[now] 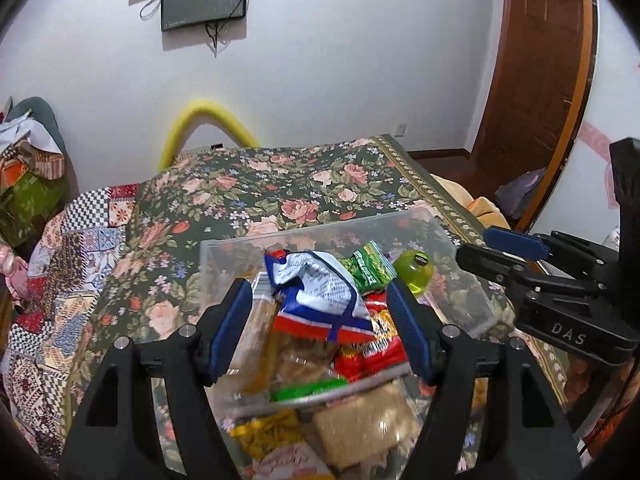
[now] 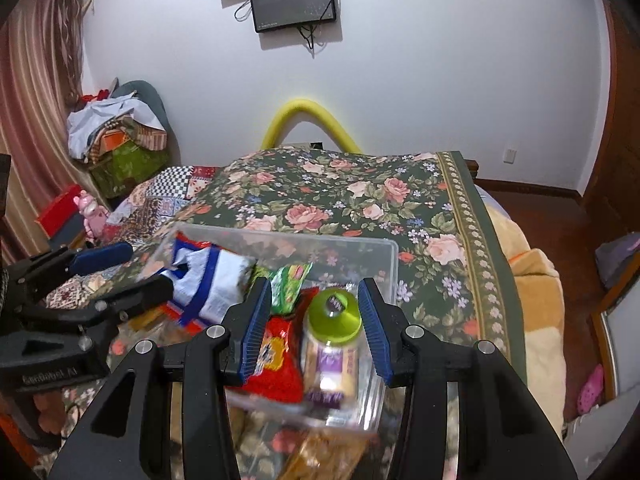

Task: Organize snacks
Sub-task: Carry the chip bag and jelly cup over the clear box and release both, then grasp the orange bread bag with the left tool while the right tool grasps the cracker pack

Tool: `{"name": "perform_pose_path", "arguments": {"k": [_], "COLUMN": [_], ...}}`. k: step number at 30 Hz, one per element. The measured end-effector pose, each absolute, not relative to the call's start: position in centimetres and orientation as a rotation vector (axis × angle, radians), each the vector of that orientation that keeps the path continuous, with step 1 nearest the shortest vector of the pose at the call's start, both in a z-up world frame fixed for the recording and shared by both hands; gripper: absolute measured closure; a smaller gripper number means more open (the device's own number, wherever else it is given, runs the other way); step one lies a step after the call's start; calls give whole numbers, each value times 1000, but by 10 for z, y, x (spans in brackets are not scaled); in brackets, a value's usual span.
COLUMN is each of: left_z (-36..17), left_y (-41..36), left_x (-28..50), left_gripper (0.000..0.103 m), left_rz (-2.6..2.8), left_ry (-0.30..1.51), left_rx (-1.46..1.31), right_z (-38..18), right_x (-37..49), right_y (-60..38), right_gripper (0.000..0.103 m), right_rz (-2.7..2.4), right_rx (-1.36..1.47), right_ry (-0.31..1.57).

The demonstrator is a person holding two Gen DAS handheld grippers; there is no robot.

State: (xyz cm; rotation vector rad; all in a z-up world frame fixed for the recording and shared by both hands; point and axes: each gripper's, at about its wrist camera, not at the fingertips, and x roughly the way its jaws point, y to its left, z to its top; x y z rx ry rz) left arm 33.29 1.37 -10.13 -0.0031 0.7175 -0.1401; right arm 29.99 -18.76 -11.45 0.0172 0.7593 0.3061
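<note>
Both grippers hover with jaws wide apart and empty over the clear plastic bin (image 1: 224,246) on the floral bedspread (image 2: 360,192), most snacks already inside. The left gripper (image 1: 320,320) frames the blue-and-white crinkled snack bag (image 1: 320,288), the right gripper (image 2: 314,328) the green-capped bottle (image 2: 334,332). Likely next: fetching the loose packets lying just outside the bin's near edge.

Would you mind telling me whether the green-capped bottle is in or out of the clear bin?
In. The green-capped bottle sits within the clear bin walls, beside a red packet.

Home bedroom: floral bedspread (image 2: 360,200), wall screen (image 2: 294,0), wooden door (image 1: 536,60)
</note>
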Motion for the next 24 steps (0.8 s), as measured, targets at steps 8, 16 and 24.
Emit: {"name": "perform_pose_path", "arguments": {"k": [8, 16, 24], "left_z": [-98, -124, -168], "left_y": [21, 32, 31], "left_x": [291, 254, 229], "left_gripper": [33, 33, 33], "left_rz": [-137, -135, -152], "left_ry": [737, 819, 943], "left_rx": [-2, -23, -44], "right_z": [-116, -124, -142], "right_x": [260, 225, 209], "right_y": [-190, -200, -208], "right_gripper": [59, 54, 53], "right_rz": [316, 309, 302], "right_rx": [23, 39, 61], "right_ry": [791, 823, 877]}}
